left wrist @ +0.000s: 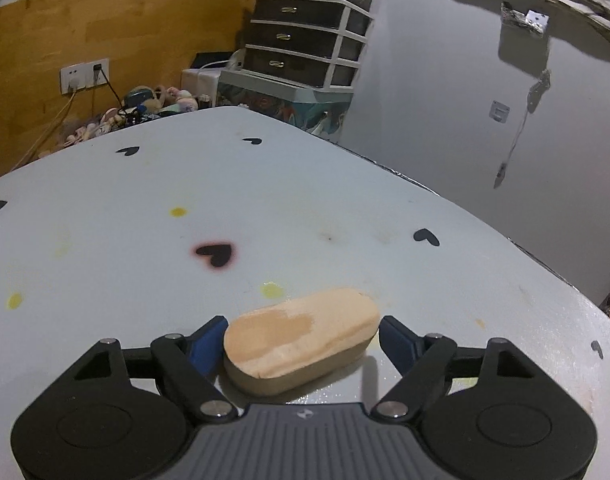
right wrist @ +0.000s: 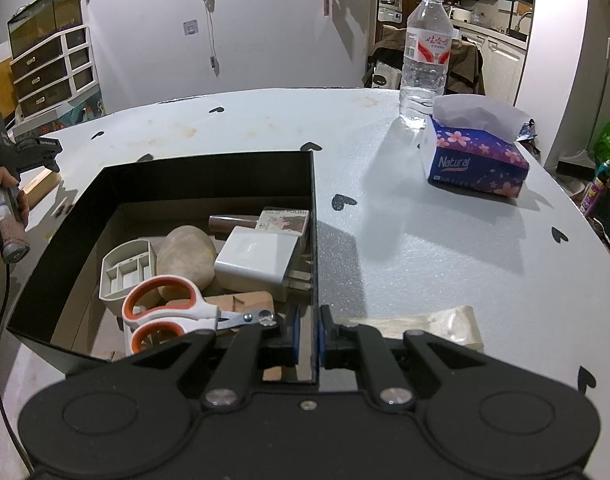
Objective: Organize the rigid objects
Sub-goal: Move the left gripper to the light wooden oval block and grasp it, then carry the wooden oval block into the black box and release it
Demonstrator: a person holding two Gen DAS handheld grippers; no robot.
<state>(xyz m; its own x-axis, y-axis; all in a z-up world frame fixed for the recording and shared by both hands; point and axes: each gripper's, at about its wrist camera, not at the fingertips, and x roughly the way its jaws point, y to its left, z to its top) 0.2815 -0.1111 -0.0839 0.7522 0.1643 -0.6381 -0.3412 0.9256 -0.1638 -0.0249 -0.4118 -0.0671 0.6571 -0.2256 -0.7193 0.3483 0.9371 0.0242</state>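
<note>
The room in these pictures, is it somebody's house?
Probably a home: a kitchen counter shows through the doorway, a drawer unit stands by the wall, and soft toys lie heaped nearby.

On the bench [right wrist: 425, 240] I have the open box [right wrist: 209, 176] at near left, its right wall between my right gripper's [right wrist: 309, 334] jaws. In it lie scissors [right wrist: 165, 312] nearest, a stone [right wrist: 187, 256] behind them, a tray insert [right wrist: 125, 270] at left, and a charger [right wrist: 257, 262] at right. A tissue pack [right wrist: 477, 160] sits far right, a water bottle [right wrist: 425, 56] behind it. A wooden block [left wrist: 301, 338] lies between my left gripper's [left wrist: 303, 340] jaws.
</note>
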